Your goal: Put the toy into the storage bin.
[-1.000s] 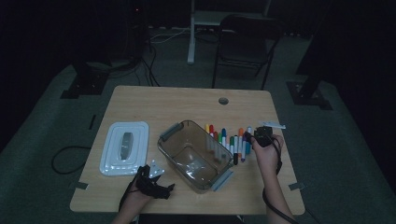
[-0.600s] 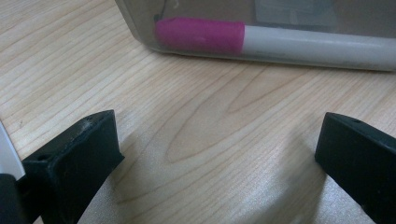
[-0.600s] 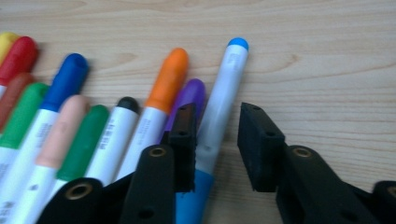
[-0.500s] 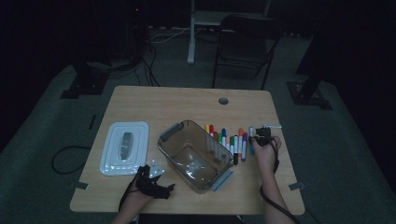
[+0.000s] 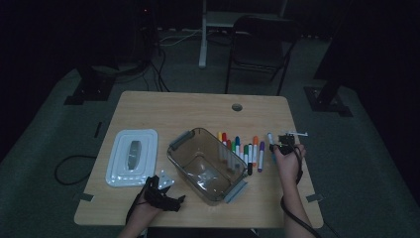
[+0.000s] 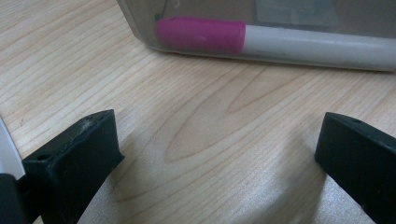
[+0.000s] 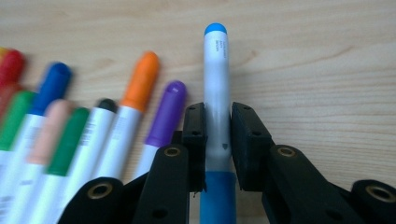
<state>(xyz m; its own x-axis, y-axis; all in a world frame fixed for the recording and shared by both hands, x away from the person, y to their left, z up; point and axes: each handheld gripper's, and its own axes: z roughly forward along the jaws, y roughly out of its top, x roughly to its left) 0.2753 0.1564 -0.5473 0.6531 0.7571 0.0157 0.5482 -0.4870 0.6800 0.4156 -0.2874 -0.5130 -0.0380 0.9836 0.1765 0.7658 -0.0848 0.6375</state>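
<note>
Right gripper (image 7: 217, 140): jaws have just been closing and now pinch the blue marker (image 7: 217, 93), which lies on the tabletop (image 7: 327, 70) just beside the purple marker (image 7: 166, 114) at the end of the marker row. Left gripper (image 6: 215, 154): jaws spread, nothing between them, low over the tabletop near the clear bin (image 5: 205, 163); white lid (image 5: 131, 156) beyond.

No wording can be read anywhere. The blue marker (image 7: 217, 107) lying on the wooden table has small dark print along its white barrel near the far tip, too fine and blurred to make out any letters.
</note>
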